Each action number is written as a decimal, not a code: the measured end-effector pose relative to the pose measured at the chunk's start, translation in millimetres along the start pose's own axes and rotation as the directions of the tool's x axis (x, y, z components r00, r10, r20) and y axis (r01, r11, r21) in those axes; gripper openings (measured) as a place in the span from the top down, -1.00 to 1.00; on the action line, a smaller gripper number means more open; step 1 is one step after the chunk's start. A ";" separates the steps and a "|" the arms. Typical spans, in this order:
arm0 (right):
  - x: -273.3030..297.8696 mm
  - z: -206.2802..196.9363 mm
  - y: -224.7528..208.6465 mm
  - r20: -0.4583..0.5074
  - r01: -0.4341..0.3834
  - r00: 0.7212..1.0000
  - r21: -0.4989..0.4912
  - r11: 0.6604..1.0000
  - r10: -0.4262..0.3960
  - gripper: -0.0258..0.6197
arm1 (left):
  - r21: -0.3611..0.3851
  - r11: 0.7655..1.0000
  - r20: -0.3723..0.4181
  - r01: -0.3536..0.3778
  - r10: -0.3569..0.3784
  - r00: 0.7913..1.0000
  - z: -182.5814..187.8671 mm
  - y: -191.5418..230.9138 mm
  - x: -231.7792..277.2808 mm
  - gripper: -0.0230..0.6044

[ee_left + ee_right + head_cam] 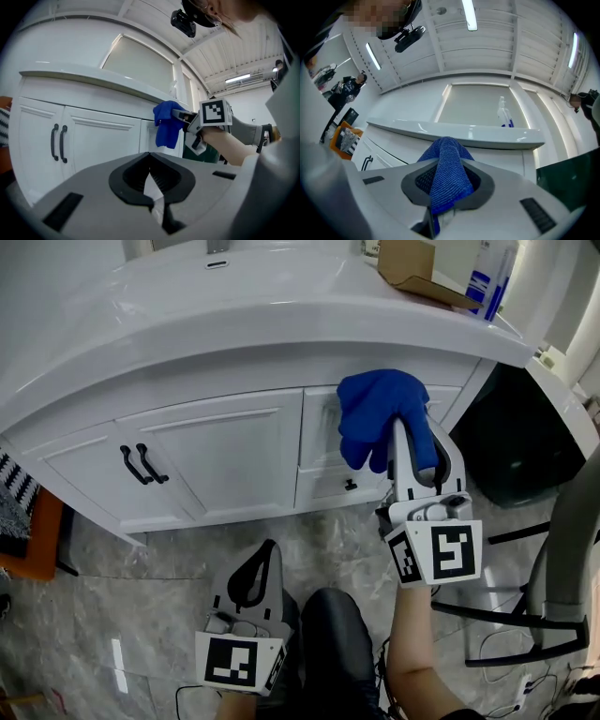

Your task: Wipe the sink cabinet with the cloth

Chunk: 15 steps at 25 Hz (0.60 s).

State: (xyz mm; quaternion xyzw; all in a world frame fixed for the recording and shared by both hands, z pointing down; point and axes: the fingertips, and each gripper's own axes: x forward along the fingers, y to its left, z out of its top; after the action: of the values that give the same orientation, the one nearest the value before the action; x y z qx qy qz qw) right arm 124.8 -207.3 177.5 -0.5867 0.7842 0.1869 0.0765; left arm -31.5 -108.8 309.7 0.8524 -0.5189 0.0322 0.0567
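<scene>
The white sink cabinet (234,451) has two doors with black handles (142,465) and drawers to their right. A blue cloth (378,413) hangs bunched against the upper drawer front, just under the countertop edge. My right gripper (408,442) points up at the cabinet and is shut on the blue cloth (447,173), which fills its jaws. My left gripper (265,554) is held low over the floor, away from the cabinet, shut with nothing in it. In the left gripper view the shut left gripper (149,157) faces the doors, with the blue cloth (166,124) to the right.
A cardboard box (412,268) and a blue-labelled bottle (492,277) stand on the countertop (187,306) at the right. A dark bin (516,437) sits right of the cabinet, a metal frame (562,549) beside it. An orange object (33,540) lies at the left. Cables trail on the floor.
</scene>
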 end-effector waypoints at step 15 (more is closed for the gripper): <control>53.1 -45.7 59.4 -0.044 -0.090 0.995 -0.126 0.988 0.085 0.73 | -0.013 1.000 0.011 0.004 -0.004 1.000 -9.3 14.7 -6.4 0.91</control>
State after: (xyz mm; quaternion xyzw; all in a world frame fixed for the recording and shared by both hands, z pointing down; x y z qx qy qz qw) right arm 57.0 -257.8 213.5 -0.5589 0.7969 0.2286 0.0155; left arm -47.4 -108.6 319.1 0.8533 -0.5176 0.0238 0.0593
